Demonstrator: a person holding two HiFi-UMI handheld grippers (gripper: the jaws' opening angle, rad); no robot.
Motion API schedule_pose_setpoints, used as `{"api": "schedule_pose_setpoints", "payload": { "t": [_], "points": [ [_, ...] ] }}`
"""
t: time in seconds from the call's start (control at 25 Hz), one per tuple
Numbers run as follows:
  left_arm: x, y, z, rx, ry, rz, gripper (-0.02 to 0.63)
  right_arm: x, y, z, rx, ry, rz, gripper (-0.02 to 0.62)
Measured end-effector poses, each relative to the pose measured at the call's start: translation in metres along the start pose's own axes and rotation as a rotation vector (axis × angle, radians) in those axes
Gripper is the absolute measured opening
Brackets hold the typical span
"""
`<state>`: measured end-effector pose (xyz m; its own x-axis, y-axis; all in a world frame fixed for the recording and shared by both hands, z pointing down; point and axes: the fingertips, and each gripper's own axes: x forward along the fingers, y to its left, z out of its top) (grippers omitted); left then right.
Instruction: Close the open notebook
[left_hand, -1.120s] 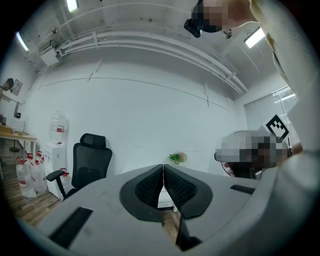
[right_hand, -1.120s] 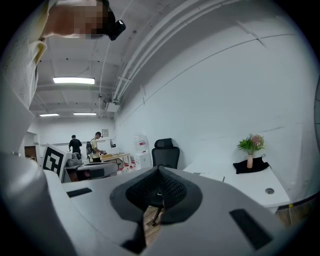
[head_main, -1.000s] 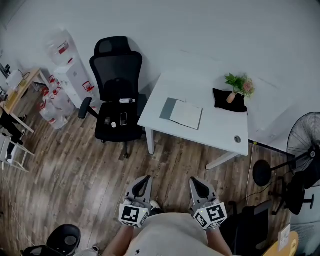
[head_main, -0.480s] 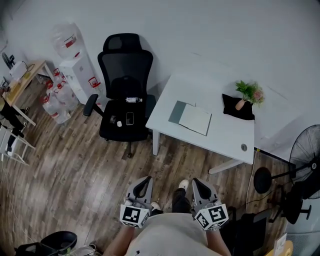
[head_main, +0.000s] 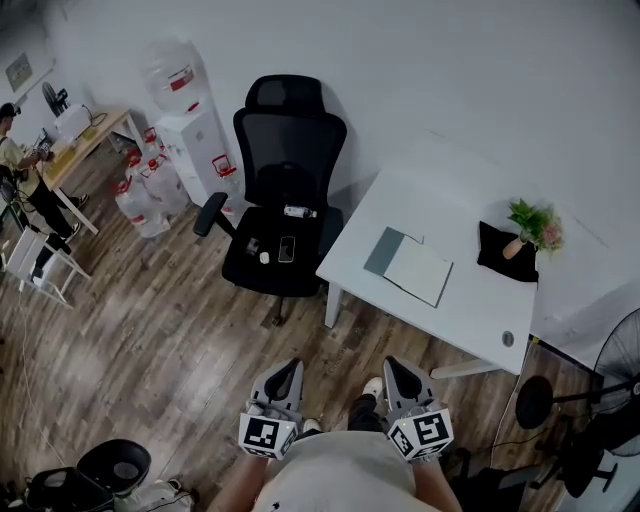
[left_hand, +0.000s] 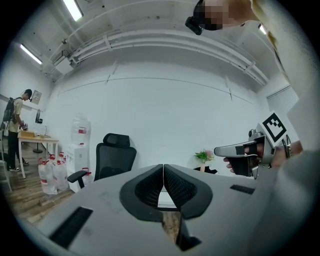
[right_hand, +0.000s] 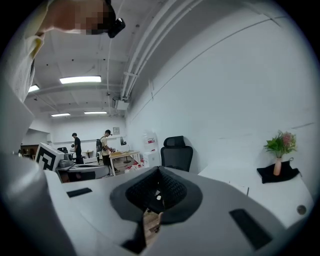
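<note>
With our left gripper (head_main: 289, 367) and right gripper (head_main: 393, 366) closed and empty, the open notebook (head_main: 412, 268) lay well off at one o'clock, nearer the right.

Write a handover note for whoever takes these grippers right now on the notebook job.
Left gripper: shut, empty, held low in front of the body.
Right gripper: shut, empty, beside it.
Notebook: lies open on the white desk, ahead and to the right.
Done: nothing yet; both grippers are well short of the desk.
Left: walk up, fold the cover over, close the notebook.
</note>
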<state>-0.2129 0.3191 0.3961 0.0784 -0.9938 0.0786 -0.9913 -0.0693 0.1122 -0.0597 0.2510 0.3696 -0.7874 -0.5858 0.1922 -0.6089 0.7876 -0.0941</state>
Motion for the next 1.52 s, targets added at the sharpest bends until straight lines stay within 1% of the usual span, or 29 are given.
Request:
{"api": "schedule_pose_setpoints", "payload": {
  "t": [0.2,0.36,0.6,0.76,0.92,1.04,1.2,1.36,1.52],
  "points": [
    [0.041,-0.008,0.001,-0.018,0.01,0.012,0.012,0.023,-0.038,0.008,0.024,0.007,0.025,0.002],
    [0.077,-0.019,0.007,-0.008,0.006,0.018,0.012,0.038,-0.074,0.018,0.032,0.009,0.037,0.002],
    [0.123,-0.031,0.011,-0.027,0.008,0.065,0.012,0.059,-0.123,0.028,0.033,0.014,0.093,0.002],
    [0.154,-0.046,0.012,-0.022,0.007,0.084,0.012,0.07,-0.154,0.035,0.011,0.013,0.136,0.002],
    [0.182,-0.064,0.01,-0.031,0.005,0.09,0.012,0.072,-0.183,0.036,-0.035,0.023,0.163,0.002],
    [0.204,-0.08,0.008,-0.03,0.005,0.068,0.012,0.069,-0.212,0.035,-0.041,0.031,0.136,0.002],
    [0.226,-0.095,0.006,-0.021,0.016,0.02,0.012,0.059,-0.242,0.032,-0.011,0.037,0.078,0.002],
    [0.244,-0.1,0.007,-0.013,0.028,-0.014,0.012,0.05,-0.256,0.025,0.012,0.048,0.032,0.002],
    [0.263,-0.103,0.002,-0.023,0.051,-0.062,0.012,0.047,-0.268,0.025,0.02,0.048,-0.025,0.002]
  ]
}}
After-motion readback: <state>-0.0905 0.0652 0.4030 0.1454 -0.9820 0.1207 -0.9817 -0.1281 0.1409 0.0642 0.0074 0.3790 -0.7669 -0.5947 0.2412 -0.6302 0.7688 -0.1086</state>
